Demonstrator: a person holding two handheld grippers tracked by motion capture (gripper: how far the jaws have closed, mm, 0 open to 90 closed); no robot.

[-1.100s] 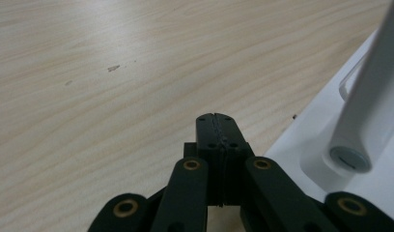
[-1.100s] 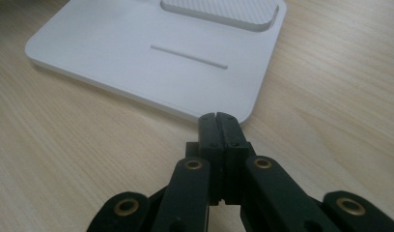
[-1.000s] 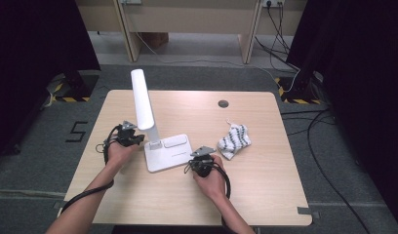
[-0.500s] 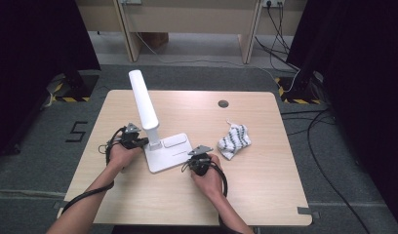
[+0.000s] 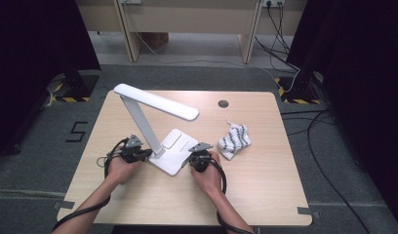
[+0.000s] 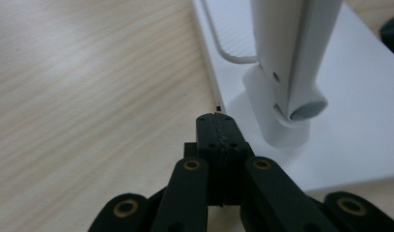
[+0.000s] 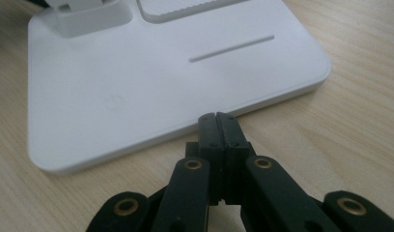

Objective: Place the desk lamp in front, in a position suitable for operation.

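Fig. High view, near to far. Bottom edge: forearms enter frame; left gripper (image 5: 134, 152) at lower left of centre, right gripper (image 5: 199, 157) at lower centre. Both tongs fully closed w/ nothing between the jaws. In left gripper view the closed tips (image 6: 215, 118) sit at the edge of the lamp base (image 6: 330, 121), just beside the foot of the stem (image 6: 291, 63); whether they touch the edge cannot be told. In right gripper view the closed tips (image 7: 218, 121) meet the near rim of the base (image 7: 137, 96).

Centre of frame: white desk lamp (image 5: 153, 119) on the table (image 5: 265, 195). Base (image 5: 175, 151) flat on the wood, stem leaning toward upper left, lamp head (image 5: 158, 101) folded out toward the right. Judged progress: lamp opened, head deployed; base braced or nudged from two sides. Left, as far as can be judged: final placing of the base and perhaps wiping, since the striped cloth (image 5: 234, 140) lies unused right of centre, near the base but apart from it.

Further back: round cable hole (image 5: 223, 104) in the tabletop, upper centre.

Writing: a "5" marked on the floor (image 5: 76, 131), left of the table. No brand or label legible on lamp or grippers.
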